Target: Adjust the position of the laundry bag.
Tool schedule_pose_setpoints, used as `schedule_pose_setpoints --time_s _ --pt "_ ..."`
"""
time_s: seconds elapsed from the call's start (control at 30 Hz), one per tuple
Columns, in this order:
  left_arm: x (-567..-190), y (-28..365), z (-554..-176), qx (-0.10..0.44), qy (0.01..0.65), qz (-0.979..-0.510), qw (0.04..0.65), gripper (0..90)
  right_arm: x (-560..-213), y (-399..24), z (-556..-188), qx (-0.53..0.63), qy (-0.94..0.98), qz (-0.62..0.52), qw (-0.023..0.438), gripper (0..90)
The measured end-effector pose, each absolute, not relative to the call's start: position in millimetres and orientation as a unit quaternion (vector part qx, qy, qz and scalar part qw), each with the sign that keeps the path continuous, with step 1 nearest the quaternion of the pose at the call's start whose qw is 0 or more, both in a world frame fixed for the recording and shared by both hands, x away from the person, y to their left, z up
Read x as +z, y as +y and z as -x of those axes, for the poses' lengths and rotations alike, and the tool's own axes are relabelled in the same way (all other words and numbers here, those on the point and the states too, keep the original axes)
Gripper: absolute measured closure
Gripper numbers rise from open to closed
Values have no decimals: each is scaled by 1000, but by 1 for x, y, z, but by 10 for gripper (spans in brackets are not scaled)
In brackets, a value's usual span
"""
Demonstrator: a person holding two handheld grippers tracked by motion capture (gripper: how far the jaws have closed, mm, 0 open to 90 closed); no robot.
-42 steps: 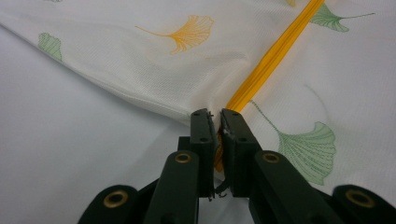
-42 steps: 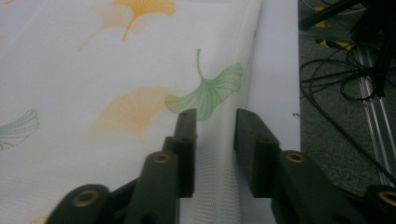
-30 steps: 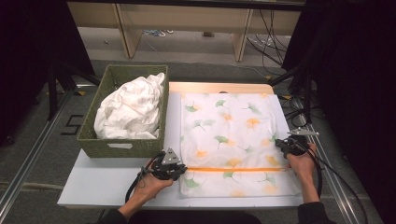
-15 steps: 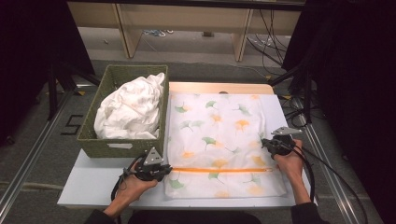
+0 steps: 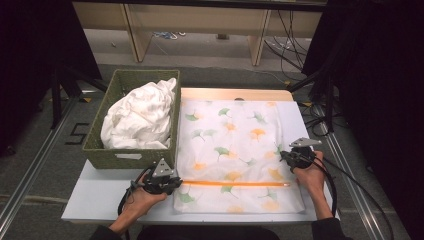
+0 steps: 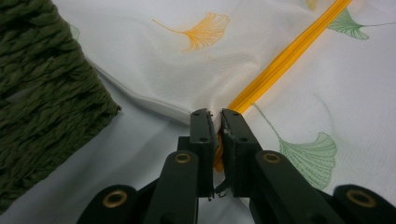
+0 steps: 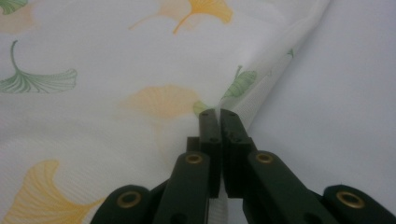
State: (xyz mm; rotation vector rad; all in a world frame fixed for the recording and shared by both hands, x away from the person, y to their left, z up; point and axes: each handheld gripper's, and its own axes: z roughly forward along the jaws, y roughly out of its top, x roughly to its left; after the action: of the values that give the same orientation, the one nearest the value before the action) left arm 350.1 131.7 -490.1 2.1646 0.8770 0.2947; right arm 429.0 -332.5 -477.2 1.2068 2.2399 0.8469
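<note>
Hand-held grippers [image 5: 176, 184] [image 5: 284, 156] both pinch leaf-print cloth [image 5: 235, 150].

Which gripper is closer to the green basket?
Left. The left gripper sits just below the basket, by its near corner; the right gripper is across the printed cloth at its far edge.

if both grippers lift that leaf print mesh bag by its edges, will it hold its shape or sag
The mesh bag will likely sag: its fabric puckers where the left gripper pinches the orange zipper end. It looks thin and light. The right gripper bunches its edge easily, so expect floppy folds.
</note>
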Motion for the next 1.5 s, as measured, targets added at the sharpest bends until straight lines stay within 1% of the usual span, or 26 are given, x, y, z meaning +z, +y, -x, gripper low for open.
schedule_pose_setpoints --time_s 0.13,0.17,0.27,0.33,0.37,0.43,0.5,0.53,0.57,0.6,0.63,0.67,0.7,0.77,0.8,0.83,0.87,0.9,1.1,1.13,1.17,1.23,1.3,1.37,1.43,1.5 --pt "-490 131 -350 113 341 -850 384 822 -479 -339 -428 311 814 -431 234 899" --pt "-490 131 -350 111 340 -851 385 821 -479 -338 -426 309 810 -446 223 899" --pt "-489 132 -350 109 346 -849 384 816 -479 -339 -428 314 811 -437 230 894" --pt "-489 132 -351 106 350 -848 383 793 -479 -339 -428 315 810 -438 230 882" --pt "-490 132 -351 104 356 -848 379 763 -478 -341 -428 320 802 -447 233 788" --pt "-489 132 -351 105 361 -844 383 715 -474 -343 -426 326 788 -468 229 716" --pt "-486 132 -352 106 368 -839 386 616 -472 -346 -425 337 784 -471 225 627" --pt "-486 132 -352 106 368 -839 386 571 -472 -346 -425 337 784 -471 225 627" --pt "-484 133 -351 107 366 -841 384 571 -470 -348 -424 346 783 -462 232 574" --pt "-482 133 -350 113 367 -839 386 546 -468 -349 -423 341 783 -464 234 535" --pt "-479 133 -347 120 365 -838 387 484 -466 -348 -419 343 776 -480 223 481" --pt "-477 132 -345 121 365 -835 394 460 -464 -348 -417 346 771 -486 223 455" --pt "-477 132 -345 121 365 -835 394 444 -464 -348 -417 346 771 -486 223 455" --pt "-471 129 -341 123 363 -827 412 425 -461 -349 -413 353 772 -479 225 406" --pt "-468 126 -338 118 357 -821 429 389 -457 -346 -407 360 764 -491 213 350" --pt "-466 124 -336 119 356 -820 432 375 -456 -345 -405 359 766 -492 207 329" --pt "-466 124 -336 119 356 -820 432 359 -456 -345 -405 359 766 -492 207 329" --pt "-464 122 -335 120 351 -821 434 340 -454 -344 -398 365 765 -484 216 291" --pt "-461 111 -333 113 353 -808 459 294 -449 -345 -385 370 759 -484 231 237" --pt "-461 110 -333 111 351 -808 460 283 -449 -345 -384 378 759 -482 220 231" --pt "-461 108 -333 112 355 -803 465 270 -448 -346 -383 374 764 -475 227 227" --pt "-461 108 -333 116 348 -809 460 253 -448 -345 -381 374 762 -481 221 225" --pt "-460 106 -333 111 355 -803 465 186 -446 -344 -377 379 761 -482 215 223" --pt "-459 102 -333 110 352 -803 469 178 -443 -345 -372 381 756 -485 219 200" --pt "-459 101 -333 115 349 -805 466 172 -443 -344 -370 389 751 -486 221 206" --pt "-460 98 -333 110 348 -803 471 166 -441 -348 -367 391 760 -461 239 243"
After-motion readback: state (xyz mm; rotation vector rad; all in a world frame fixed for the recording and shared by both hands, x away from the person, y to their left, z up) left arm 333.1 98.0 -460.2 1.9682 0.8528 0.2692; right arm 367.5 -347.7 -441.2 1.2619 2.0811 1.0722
